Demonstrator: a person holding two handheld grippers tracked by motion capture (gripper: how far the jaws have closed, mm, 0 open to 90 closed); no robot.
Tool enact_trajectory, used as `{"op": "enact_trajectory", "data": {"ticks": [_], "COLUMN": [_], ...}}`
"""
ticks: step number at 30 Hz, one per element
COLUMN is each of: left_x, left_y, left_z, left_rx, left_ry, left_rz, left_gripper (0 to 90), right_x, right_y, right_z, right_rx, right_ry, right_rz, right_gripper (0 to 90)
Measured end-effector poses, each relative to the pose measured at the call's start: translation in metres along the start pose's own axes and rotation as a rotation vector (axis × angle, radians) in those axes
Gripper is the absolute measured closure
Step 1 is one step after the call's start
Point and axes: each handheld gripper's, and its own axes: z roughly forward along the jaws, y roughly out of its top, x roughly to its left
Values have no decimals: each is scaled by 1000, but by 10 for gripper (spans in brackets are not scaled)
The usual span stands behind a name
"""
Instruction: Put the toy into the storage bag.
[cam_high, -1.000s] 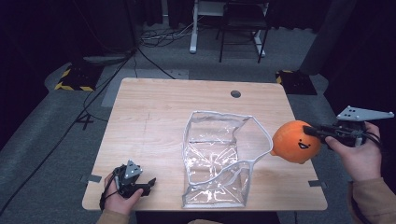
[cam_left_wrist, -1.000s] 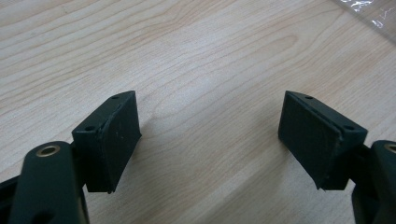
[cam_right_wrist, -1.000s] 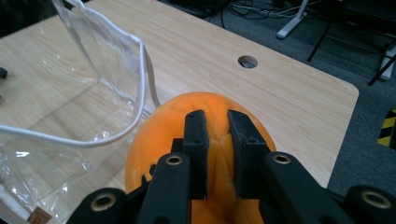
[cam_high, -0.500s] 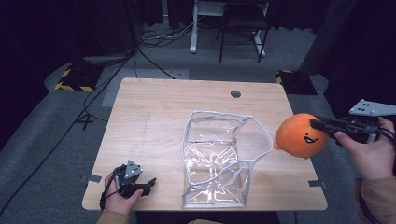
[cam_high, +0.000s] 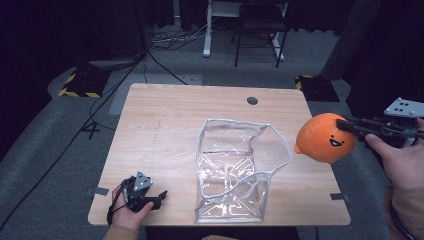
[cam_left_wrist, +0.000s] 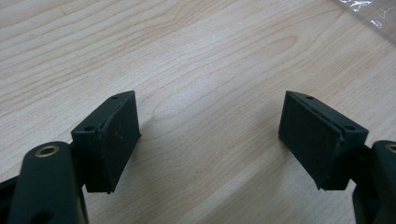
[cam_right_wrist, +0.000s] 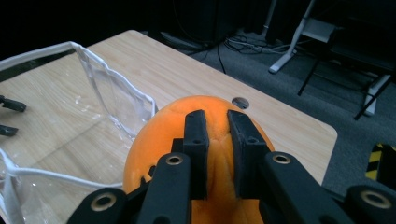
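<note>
An orange plush toy (cam_high: 324, 137) with a small black face hangs in the air past the table's right edge. My right gripper (cam_high: 344, 125) is shut on it, its jaws pinching a fold of the orange plush toy (cam_right_wrist: 163, 140) in the right gripper view. A clear plastic bag (cam_high: 235, 170) with a white rim stands open on the table's middle, left of the toy. My left gripper (cam_high: 161, 198) rests on the wood near the front left corner, open, with bare wood between the jaws of the left gripper (cam_left_wrist: 210, 135).
The wooden table (cam_high: 165, 125) has a round cable hole (cam_high: 252, 100) near its far edge. Cables and a yellow-black striped block (cam_high: 79, 84) lie on the grey floor at left. Chair and desk legs (cam_high: 260, 35) stand behind the table.
My right gripper has lifted the orange toy upward and slightly outward beside the table's right edge. The left gripper and the bag have stayed in place.
</note>
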Motion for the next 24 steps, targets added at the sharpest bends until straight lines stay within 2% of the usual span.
{"op": "enact_trajectory", "data": {"ticks": [15, 24], "left_x": [0, 0], "left_y": [0, 0], "left_z": [0, 0], "left_rx": [0, 0], "left_ry": [0, 0], "left_rz": [0, 1], "left_gripper": [208, 208], "right_x": [15, 27], "right_y": [15, 21], "right_z": [14, 28], "right_rx": [-152, -206], "right_ry": [98, 149], "right_rz": [-28, -44], "right_gripper": [787, 787]}}
